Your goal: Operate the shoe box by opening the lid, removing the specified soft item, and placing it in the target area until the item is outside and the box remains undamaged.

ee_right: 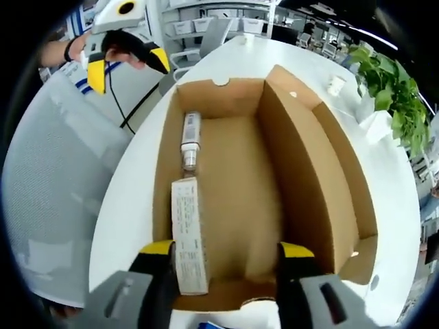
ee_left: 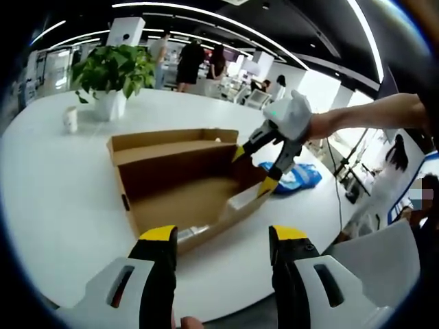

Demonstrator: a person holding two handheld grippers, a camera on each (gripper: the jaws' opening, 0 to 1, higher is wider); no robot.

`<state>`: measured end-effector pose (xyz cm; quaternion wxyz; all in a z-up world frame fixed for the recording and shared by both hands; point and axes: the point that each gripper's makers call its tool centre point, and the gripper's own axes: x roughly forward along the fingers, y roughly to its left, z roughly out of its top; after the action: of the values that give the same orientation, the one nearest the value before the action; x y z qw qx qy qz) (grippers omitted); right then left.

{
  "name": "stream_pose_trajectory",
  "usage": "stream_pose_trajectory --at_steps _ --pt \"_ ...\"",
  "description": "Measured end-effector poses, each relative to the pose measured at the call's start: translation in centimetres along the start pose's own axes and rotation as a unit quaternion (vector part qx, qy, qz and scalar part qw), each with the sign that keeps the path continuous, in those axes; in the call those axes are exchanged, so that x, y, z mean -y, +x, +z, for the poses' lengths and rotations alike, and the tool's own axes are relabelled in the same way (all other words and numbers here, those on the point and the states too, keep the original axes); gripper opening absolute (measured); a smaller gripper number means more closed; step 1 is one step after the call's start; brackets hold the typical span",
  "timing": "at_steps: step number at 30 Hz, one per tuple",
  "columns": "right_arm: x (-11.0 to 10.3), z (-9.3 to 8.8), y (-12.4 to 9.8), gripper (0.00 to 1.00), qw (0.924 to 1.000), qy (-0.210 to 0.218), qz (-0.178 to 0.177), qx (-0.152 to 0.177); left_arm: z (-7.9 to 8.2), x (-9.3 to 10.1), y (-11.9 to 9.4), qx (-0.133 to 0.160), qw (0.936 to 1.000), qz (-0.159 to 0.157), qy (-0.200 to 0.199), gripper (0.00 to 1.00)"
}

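Shoe box [ee_right: 274,178] lies open on the white table [ee_left: 62,205], its lid folded back, a white carton [ee_right: 188,233] and small bottle [ee_right: 191,140] along its nine o'clock wall in my right gripper view. My right gripper [ee_left: 257,168] hangs jaws apart and empty over the box's far rim, arm reaching in from three o'clock. My left gripper [ee_left: 225,236] hovers parted at the near edge; a blue soft bag [ee_left: 295,177] lies beyond.
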<state>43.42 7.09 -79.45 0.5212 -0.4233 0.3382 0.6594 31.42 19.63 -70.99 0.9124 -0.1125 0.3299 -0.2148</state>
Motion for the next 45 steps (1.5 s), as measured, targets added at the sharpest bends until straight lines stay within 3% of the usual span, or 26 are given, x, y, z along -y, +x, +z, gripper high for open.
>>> stream_pose_trajectory --at_steps 11,21,23,25,31,39,45 --pt "0.7 -0.2 -0.5 0.58 0.9996 -0.018 -0.021 -0.012 0.3 0.9 -0.4 0.002 1.0000 0.000 0.003 0.55" --pt "-0.3 0.3 0.2 0.59 0.9998 -0.014 0.012 -0.009 0.1 1.1 -0.4 0.001 1.0000 -0.002 0.005 0.55" --pt "-0.6 0.1 0.7 0.60 0.9993 -0.031 0.012 -0.020 0.1 1.0 -0.3 0.001 1.0000 -0.002 0.004 0.55" --pt "-0.5 -0.6 1.0 0.57 0.9948 -0.086 -0.004 -0.055 0.2 1.2 -0.4 0.001 1.0000 -0.003 0.006 0.55" --pt "-1.0 -0.2 1.6 0.48 0.9951 -0.085 -0.007 -0.050 -0.1 0.8 -0.4 0.002 1.0000 -0.001 0.003 0.54" --pt "-1.2 0.8 2.4 0.47 0.9954 -0.085 -0.002 -0.044 -0.4 0.9 -0.5 -0.001 1.0000 -0.001 0.000 0.54" --pt "-1.6 0.9 3.2 0.41 0.9951 -0.086 0.001 -0.049 -0.3 0.5 -0.2 0.000 1.0000 -0.001 0.001 0.54"
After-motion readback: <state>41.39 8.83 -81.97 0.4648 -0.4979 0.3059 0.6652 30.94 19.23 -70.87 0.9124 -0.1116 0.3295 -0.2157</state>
